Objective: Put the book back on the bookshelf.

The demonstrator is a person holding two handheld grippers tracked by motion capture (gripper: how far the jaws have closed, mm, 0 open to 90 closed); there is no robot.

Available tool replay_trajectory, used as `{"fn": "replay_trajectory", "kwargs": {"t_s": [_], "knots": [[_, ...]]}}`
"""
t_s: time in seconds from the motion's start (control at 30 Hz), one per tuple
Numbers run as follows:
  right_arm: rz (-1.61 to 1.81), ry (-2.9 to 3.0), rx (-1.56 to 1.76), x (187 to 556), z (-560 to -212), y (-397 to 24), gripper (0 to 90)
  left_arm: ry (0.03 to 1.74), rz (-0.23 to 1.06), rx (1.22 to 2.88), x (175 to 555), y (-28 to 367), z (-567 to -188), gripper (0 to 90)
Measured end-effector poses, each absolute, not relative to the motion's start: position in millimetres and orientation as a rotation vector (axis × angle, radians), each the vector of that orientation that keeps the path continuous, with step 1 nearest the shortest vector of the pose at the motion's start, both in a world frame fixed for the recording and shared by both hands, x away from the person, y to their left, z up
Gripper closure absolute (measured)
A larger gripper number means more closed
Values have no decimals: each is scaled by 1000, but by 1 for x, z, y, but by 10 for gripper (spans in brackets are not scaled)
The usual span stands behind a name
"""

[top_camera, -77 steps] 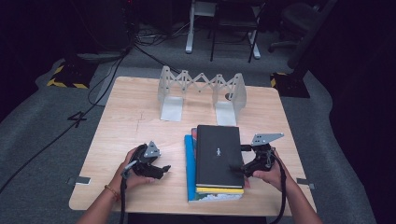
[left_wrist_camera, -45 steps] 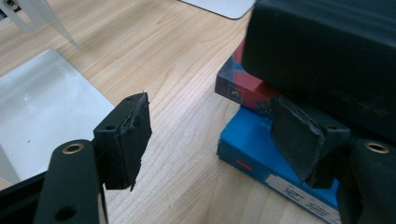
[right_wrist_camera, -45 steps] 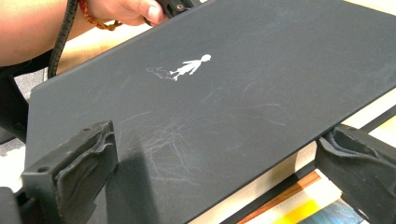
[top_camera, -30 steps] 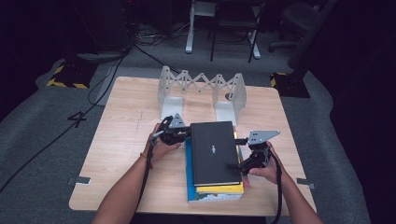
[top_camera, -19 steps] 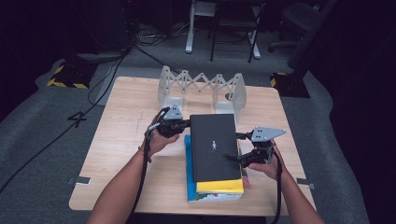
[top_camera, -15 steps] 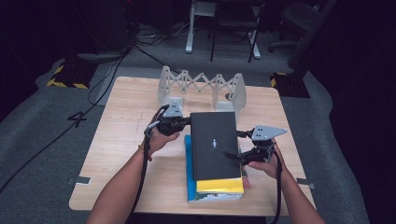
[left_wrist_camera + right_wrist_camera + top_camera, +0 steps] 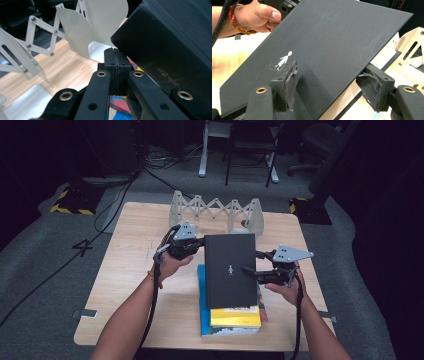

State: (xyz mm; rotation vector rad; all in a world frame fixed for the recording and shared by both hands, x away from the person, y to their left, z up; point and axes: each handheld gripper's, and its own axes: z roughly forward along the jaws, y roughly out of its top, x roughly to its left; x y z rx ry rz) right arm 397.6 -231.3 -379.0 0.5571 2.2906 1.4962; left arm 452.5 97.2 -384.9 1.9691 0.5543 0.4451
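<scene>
A black book (image 7: 230,270) with a small white figure on its cover (image 7: 284,58) is tilted up off a stack of books. My left gripper (image 7: 199,245) is at its far left corner, shut with its pads together and nothing between them (image 7: 116,67); the book (image 7: 172,42) stands close against it on the right. My right gripper (image 7: 251,261) straddles the book's right edge and its jaws have just been closing. One pad (image 7: 290,75) lies on the cover; the other pad (image 7: 372,86) stands just off the edge.
Under the black book lie a yellow book (image 7: 235,316) and a blue book (image 7: 202,285). A white folding rack (image 7: 215,212) stands at the back of the wooden table (image 7: 125,270). Dark floor and chair legs lie beyond.
The left gripper came from the table's left to the book's far left corner and shut. Both hands rose, the book lifted and tilted, and the right jaws narrowed around its edge.
</scene>
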Motion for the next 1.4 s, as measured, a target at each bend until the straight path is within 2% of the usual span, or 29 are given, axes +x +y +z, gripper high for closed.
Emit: {"fn": "replay_trajectory", "kwargs": {"t_s": [0.2, 0.5, 1.17, 1.4], "knots": [[1587, 2249, 512, 396, -368, -232, 420, 537, 461, 1969, 452, 91, -376, 900], [1600, 2271, 426, 389, -362, -232, 458, 509, 488, 1956, 441, 91, -368, 900], [1541, 2298, 291, 362, -352, -225, 443, 451, 568, 1933, 404, 96, -353, 900], [1578, 2313, 248, 351, -352, -227, 527, 443, 562, 1919, 393, 97, -349, 897]]}}
